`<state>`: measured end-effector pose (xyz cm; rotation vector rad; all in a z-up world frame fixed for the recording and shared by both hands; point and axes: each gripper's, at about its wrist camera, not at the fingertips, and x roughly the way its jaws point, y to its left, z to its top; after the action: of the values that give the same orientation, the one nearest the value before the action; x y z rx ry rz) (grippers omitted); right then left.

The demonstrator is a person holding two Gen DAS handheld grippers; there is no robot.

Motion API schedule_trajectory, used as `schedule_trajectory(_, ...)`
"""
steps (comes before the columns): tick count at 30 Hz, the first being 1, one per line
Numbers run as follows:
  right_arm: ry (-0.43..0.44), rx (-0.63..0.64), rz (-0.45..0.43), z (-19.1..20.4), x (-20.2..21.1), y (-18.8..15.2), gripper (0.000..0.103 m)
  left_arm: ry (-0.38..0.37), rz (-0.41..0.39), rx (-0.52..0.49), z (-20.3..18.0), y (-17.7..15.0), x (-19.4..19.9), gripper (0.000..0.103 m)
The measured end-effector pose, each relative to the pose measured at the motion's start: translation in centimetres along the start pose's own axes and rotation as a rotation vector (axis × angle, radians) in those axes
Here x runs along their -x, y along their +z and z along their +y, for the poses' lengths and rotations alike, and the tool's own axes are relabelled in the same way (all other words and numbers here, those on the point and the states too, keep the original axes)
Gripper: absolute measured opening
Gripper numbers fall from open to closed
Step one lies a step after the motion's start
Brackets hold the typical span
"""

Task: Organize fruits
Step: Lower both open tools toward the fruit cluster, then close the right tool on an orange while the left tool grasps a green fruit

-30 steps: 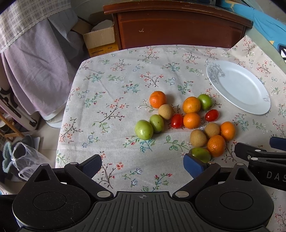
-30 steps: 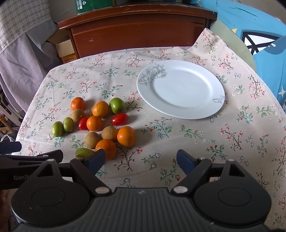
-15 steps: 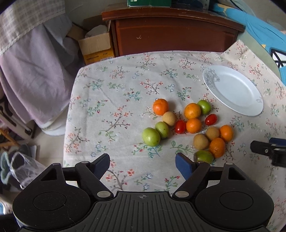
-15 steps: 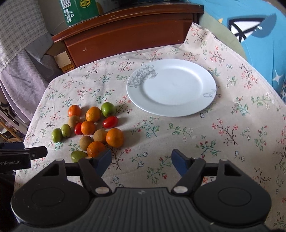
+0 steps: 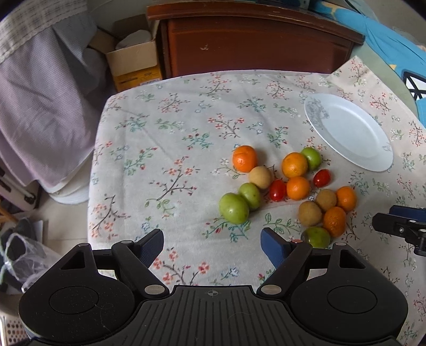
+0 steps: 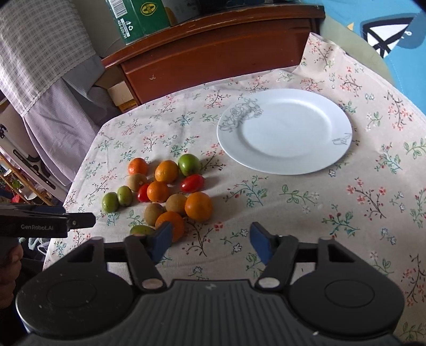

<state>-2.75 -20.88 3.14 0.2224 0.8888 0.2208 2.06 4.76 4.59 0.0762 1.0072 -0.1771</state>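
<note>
A cluster of small fruits [image 5: 290,186] lies on the floral tablecloth: several oranges, green fruits, brown ones and two red tomatoes [image 6: 191,183]. A white plate [image 6: 285,130] sits bare to the right of them. My left gripper [image 5: 212,246] hovers open in front of the cluster, nothing between its blue pads. My right gripper [image 6: 208,239] hangs near the front orange [image 6: 170,225], its jaws closing on empty air. The right gripper's tip [image 5: 399,223] shows at the right edge of the left wrist view.
A brown wooden cabinet [image 6: 213,53] stands behind the table with a green box [image 6: 143,16] on top. Purple cloth [image 5: 45,111] and a cardboard box [image 5: 133,64] are off the table's left side. The table's left edge [image 5: 93,173] drops to the floor.
Both grippers' jaws have narrowed. Both cameras have drawn back from the fruits, so the fruits and plate look smaller and more of the cabinet shows.
</note>
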Motion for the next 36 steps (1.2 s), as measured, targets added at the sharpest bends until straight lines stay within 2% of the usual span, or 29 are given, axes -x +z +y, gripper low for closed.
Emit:
schedule_trajectory(6,0.029,-0.014,0.022,-0.3,-1.1,0.4,0.057,-0.048,0.021,-0.025,-0.1,0.6,-1.7,0.08)
schedule_trajectory(12,0.043,-0.018,0.021,-0.4,-2.0,1.1,0.056,-0.035,0.013,-0.085,-0.3,0.8,-2.9,0.079)
schedule_trajectory(16,0.045,-0.003,0.032,-0.3,-2.9,1.4,0.047,-0.07,0.02,-0.088,-0.2,0.7,-3.4,0.069)
schedule_trajectory(19,0.054,-0.004,0.04,-0.5,-3.6,1.5,0.041,-0.065,0.013,-0.103,-0.5,0.6,-3.5,0.067)
schedule_trajectory(22,0.075,-0.025,0.048,-0.9,-4.2,1.6,0.035,-0.074,0.009,-0.089,-0.4,0.8,-3.7,0.056)
schedule_trajectory(23,0.086,-0.034,0.049,-0.9,-4.3,1.6,0.033,-0.082,0.006,-0.083,-0.4,0.9,-3.8,0.055)
schedule_trajectory(29,0.105,-0.015,0.04,-0.6,-4.6,1.8,0.028,-0.089,-0.021,-0.104,-0.9,1.2,-4.0,0.043)
schedule_trajectory(36,0.086,0.013,0.031,-0.2,-4.9,1.9,0.032,-0.097,-0.035,-0.112,-1.2,1.1,-4.2,0.038)
